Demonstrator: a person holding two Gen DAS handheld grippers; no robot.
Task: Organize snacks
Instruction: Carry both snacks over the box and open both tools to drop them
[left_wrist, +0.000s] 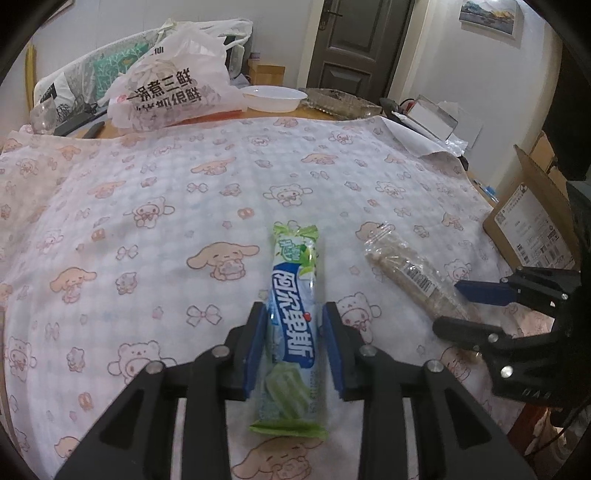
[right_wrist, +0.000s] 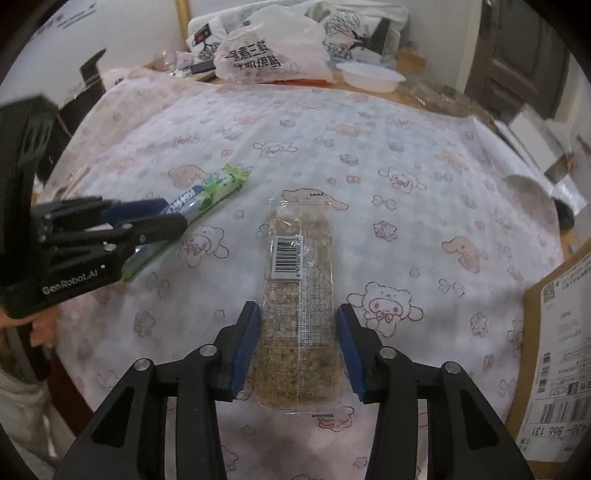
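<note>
Here the step in hand looks like setting two snacks side by side on the desk (left_wrist: 110, 206) with its thin cartoon-print cover. At left, the left gripper (left_wrist: 294, 345) pinches the glossy green-and-blue candy stick (left_wrist: 293, 306), a slim crinkly foil tube. Just right of it, the right gripper (right_wrist: 299, 341) straddles the flat clear-wrapped grain bar (right_wrist: 300, 295), its pads slightly apart from the wrapper. Next, I judge, both need releasing and lifting clear without dragging the slippery wrappers.

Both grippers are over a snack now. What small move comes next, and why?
Probably close the right gripper on the cereal bar: its pads straddle the bar with gaps on both sides. The left gripper already flanks the candy pack.
</note>
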